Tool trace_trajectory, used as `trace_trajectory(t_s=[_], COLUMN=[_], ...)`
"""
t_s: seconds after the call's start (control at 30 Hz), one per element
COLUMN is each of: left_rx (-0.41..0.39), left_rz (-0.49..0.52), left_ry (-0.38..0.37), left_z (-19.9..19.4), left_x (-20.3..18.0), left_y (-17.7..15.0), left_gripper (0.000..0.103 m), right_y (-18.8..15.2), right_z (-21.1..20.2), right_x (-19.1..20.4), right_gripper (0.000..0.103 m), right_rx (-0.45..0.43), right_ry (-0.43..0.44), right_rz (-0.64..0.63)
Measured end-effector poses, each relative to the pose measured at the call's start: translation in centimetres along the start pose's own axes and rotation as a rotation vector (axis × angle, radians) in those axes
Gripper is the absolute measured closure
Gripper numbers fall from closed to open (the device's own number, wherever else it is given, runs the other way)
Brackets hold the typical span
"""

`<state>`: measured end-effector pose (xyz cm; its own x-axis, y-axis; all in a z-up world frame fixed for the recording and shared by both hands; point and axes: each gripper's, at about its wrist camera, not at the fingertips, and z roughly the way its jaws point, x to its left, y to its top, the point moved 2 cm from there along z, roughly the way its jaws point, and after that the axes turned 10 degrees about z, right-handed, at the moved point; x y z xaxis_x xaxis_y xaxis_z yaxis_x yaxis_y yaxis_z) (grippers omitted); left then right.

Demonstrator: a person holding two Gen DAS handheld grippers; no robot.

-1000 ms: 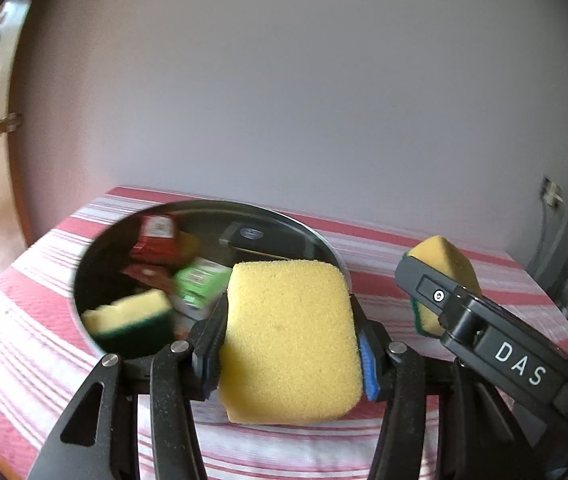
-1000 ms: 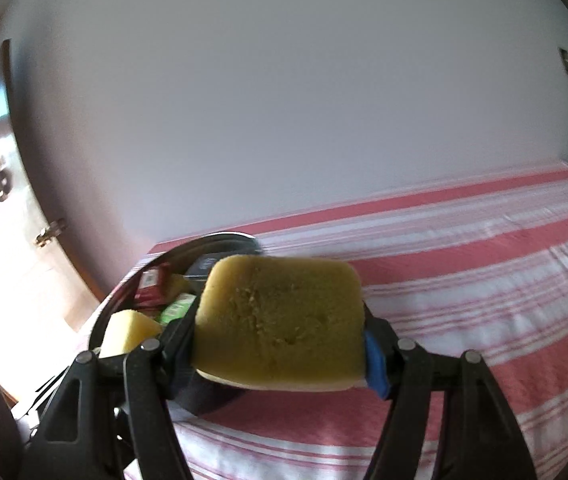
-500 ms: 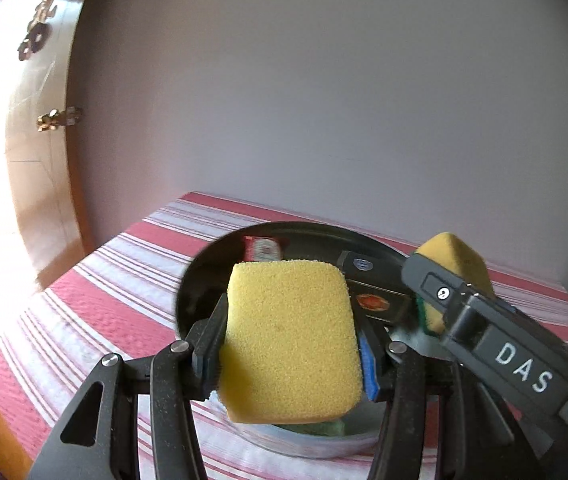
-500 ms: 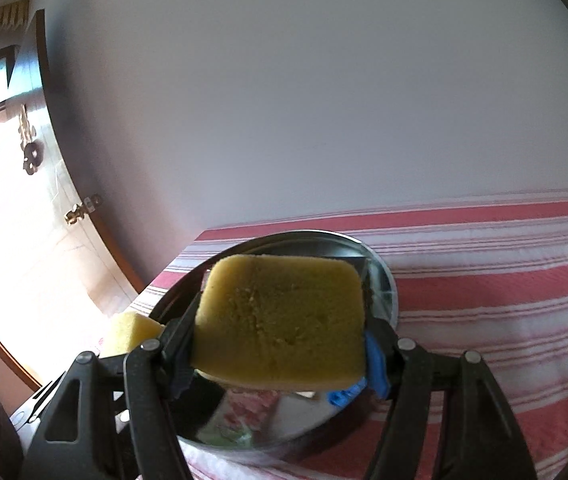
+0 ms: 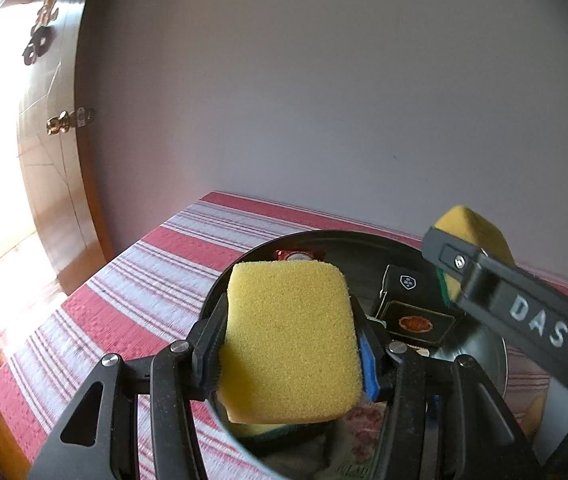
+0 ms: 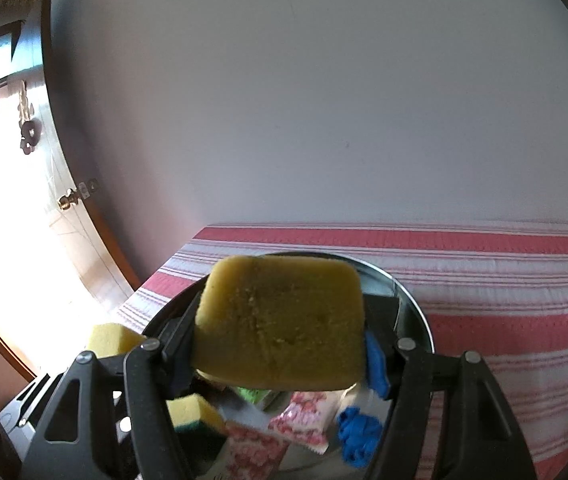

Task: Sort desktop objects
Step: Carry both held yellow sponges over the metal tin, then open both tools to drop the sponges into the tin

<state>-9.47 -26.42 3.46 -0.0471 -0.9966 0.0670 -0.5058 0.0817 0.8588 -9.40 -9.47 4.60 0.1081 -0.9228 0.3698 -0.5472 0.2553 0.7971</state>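
Note:
My left gripper [image 5: 290, 344] is shut on a yellow sponge [image 5: 290, 340] and holds it above a round metal basin [image 5: 488, 354]. My right gripper [image 6: 280, 324] is shut on a second yellow sponge [image 6: 280, 320], also above the basin [image 6: 414, 312]. The right gripper and its sponge [image 5: 472, 232] show at the right of the left wrist view. The left sponge [image 6: 110, 338] shows at the lower left of the right wrist view. The basin holds a yellow-green sponge [image 6: 194, 414], black boxes [image 5: 418, 320], pink packets [image 6: 304, 420] and a blue item [image 6: 358, 438].
The basin sits on a table with a red and white striped cloth [image 6: 504, 300]. A plain wall rises behind it. A wooden door [image 5: 50, 200] with brass fittings stands at the left, past the table's left edge [image 5: 4, 372].
Both grippers have moved forward and left with their sponges and now hang over the basin, which has come closer beneath them. Both stay shut.

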Motion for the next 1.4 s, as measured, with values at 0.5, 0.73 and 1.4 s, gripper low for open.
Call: trace_trajectory(t_s=[0.5,0.73,1.4], left_rx=[0.019,0.043,0.125], left_rz=[0.134,0.19,0.225], left_ry=[-0.057,-0.057,-0.036], left_z=[1.1,1.4,4.0], left_x=[-4.7,-6.3,-6.4], left_y=[1.6,1.7,0.9], left_gripper=[0.048,0.048,0.048], right_y=[4.2,5.8,6.0], right_z=[2.9,4.9,10.6], right_x=[-0.9,-1.1,1.1], right_gripper=[0.035,0.035,0.035], right_rx=[0.035,0.1,0.27], right_ry=[-0.077,-0.088,-0.118], right_rz=[-0.08,-0.12,-0.343])
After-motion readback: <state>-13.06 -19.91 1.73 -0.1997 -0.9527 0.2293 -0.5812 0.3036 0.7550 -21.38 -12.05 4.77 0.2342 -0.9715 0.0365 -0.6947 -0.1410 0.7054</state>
